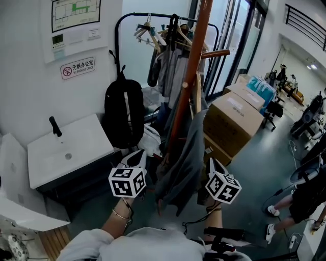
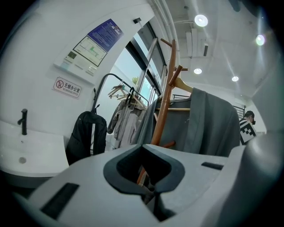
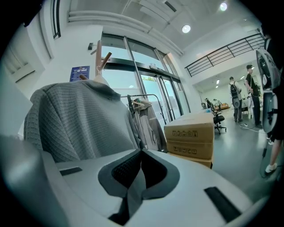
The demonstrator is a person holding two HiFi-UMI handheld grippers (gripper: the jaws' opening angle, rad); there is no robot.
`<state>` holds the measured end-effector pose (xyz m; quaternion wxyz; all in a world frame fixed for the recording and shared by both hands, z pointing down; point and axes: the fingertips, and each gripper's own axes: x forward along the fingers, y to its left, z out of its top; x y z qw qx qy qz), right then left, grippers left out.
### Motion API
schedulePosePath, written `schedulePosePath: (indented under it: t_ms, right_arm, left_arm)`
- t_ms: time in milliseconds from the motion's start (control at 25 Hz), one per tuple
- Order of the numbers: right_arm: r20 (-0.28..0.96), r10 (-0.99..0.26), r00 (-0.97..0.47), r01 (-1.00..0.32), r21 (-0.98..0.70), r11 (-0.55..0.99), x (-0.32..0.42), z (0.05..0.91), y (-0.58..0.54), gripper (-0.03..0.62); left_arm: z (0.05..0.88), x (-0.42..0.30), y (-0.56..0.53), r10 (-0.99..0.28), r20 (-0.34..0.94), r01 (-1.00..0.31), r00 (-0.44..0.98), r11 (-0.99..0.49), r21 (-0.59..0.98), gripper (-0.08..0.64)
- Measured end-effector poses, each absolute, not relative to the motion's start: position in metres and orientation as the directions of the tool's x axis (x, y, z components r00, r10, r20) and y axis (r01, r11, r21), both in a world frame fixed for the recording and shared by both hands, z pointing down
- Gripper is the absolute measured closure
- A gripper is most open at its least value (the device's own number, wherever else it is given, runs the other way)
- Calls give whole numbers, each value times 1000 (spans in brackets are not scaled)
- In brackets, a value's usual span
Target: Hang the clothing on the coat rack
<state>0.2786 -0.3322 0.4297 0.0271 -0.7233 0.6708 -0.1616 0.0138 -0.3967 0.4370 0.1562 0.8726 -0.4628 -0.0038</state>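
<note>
Right gripper (image 3: 141,153): jaws pressed together on a grey fold of the garment (image 1: 186,158).
Left gripper (image 2: 143,148): jaws together, with a dark fold nipped in their seam, apparently the same cloth.
Garment: grey, draped over a peg of the rack (image 1: 191,76), hanging down along the pole between the two grippers.
Rack: brown wood, upright.
Behind it: black rail (image 1: 135,14) with hangers and clothes.
Left of it: black backpack (image 1: 124,112) and white sink (image 1: 76,140).
Right of it: stacked boxes (image 1: 234,120).
</note>
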Motion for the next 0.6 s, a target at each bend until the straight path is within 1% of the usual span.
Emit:
schedulePosePath:
  t_ms: [240,600]
  right_arm:
    - [214,-974,67,-975,-191,-109,283,430,-331,569]
    - [231,-972,39,-975,-205,-88,281,438,-331,569]
  left_arm:
    - [432,22,-397,-811,143,-813,568,-526,249,554]
    - [438,27,-395,-807,161,-815,568,-524,247,554]
